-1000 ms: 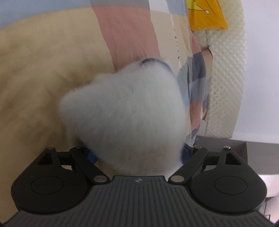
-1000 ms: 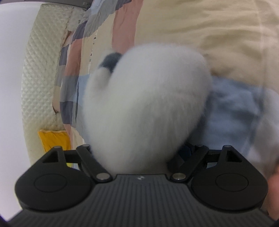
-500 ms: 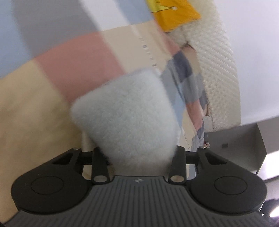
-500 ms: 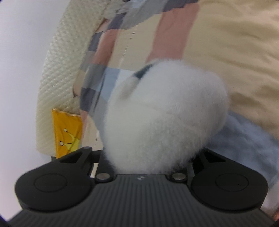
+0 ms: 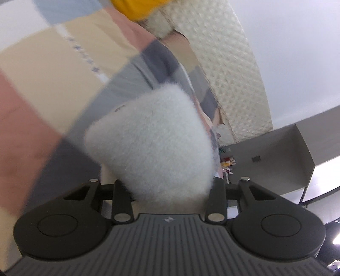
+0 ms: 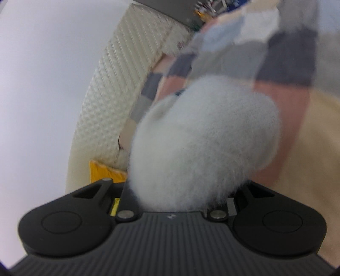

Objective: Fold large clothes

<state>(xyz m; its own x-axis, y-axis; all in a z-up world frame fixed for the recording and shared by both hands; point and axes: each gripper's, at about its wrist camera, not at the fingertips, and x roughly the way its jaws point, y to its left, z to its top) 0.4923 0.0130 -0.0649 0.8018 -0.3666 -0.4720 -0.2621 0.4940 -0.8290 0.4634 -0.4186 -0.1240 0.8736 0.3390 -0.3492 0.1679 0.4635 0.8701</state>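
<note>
A thick fold of a white fluffy fleece garment [image 5: 153,144] fills the middle of the left wrist view. My left gripper [image 5: 167,189] is shut on it, its fingertips buried in the pile. In the right wrist view another bunch of the fleece garment [image 6: 201,144] bulges out of my right gripper [image 6: 176,195], which is shut on it too. A small dark blue trim [image 6: 180,92] peeks out at the fleece's top edge. Both bunches hang lifted above the bed. The rest of the garment is hidden.
A patchwork bedspread [image 5: 42,89] in beige, pink, grey and blue lies beneath. A cream quilted headboard [image 5: 233,63] curves behind it, with a yellow cushion [image 5: 138,8] against it. A grey cabinet [image 5: 286,148] stands beyond. The right view shows the headboard [image 6: 110,95] and white wall.
Both pairs of jaws closed from wide onto the fleece. Both grippers then rose with it and swung toward the headboard, each rolling a little.
</note>
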